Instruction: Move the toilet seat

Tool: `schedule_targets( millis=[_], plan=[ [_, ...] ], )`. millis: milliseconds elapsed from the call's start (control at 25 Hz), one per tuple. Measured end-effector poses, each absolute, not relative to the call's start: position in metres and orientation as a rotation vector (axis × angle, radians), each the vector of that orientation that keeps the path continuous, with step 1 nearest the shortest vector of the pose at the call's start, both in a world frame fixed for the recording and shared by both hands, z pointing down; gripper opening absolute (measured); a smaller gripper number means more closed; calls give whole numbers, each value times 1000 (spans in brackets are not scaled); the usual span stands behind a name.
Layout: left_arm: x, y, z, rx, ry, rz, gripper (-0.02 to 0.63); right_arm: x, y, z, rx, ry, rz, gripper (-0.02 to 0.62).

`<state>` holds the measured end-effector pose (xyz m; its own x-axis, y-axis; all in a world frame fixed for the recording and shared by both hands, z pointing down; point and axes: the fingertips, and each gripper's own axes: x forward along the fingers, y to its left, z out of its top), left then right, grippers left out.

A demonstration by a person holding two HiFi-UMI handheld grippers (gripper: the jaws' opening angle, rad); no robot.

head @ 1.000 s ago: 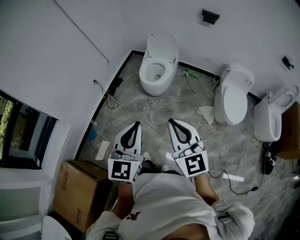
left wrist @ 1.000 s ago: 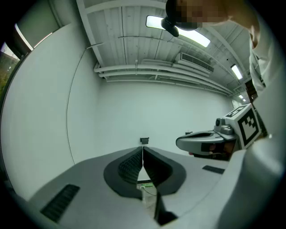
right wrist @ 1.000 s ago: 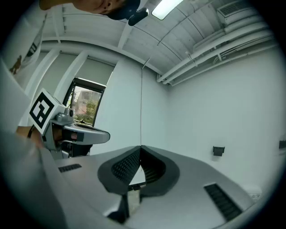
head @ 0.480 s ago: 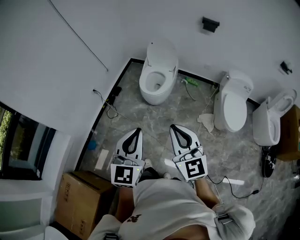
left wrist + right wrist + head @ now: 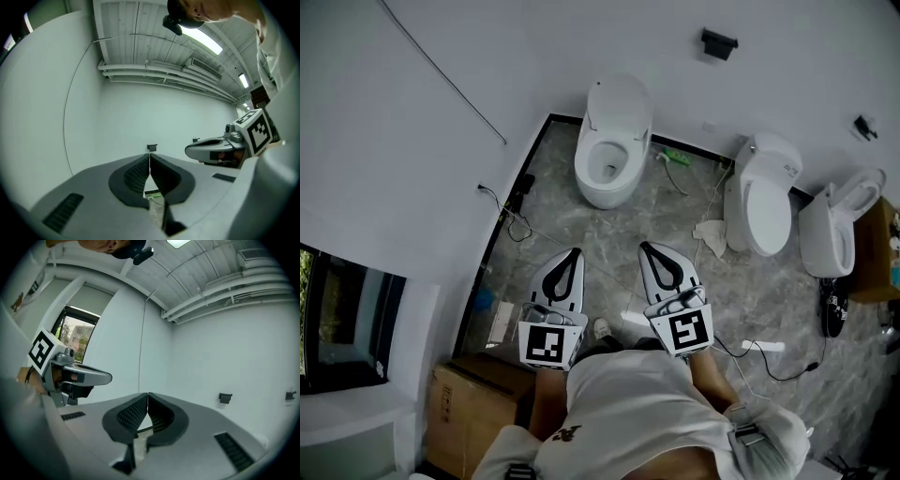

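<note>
Three white toilets stand along the far wall in the head view. The left toilet point(image 5: 611, 141) has its seat and lid raised and its bowl open. On the middle toilet point(image 5: 759, 192) the lid is down. The right toilet point(image 5: 834, 228) has its lid up. My left gripper point(image 5: 575, 252) and right gripper point(image 5: 647, 247) are held side by side over the marble floor, well short of the toilets and pointing level toward them. Both are shut with nothing between the jaws. The left gripper point(image 5: 149, 158) and the right gripper point(image 5: 147, 394) face the blank wall.
A cardboard box point(image 5: 473, 398) sits at the lower left beside a window point(image 5: 337, 319). Cables point(image 5: 520, 220), a green object point(image 5: 675, 157), a white rag point(image 5: 711, 234) and a black object point(image 5: 832, 314) lie on the floor. A wooden cabinet point(image 5: 877, 253) stands at the right.
Both grippers have been carried forward across the floor with the person, still shut and empty. The cardboard box has slid toward the bottom of the head view.
</note>
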<state>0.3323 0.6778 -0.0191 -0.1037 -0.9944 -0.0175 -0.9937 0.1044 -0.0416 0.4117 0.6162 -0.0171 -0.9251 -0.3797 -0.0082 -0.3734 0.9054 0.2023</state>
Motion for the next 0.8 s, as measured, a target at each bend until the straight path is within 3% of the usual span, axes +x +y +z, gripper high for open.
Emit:
schedule_targets(
  millis=[800],
  plan=[
    [247,576,-4,-2099,2323,-49,23,326,519,-6,598,-3029,-280,20]
  ],
)
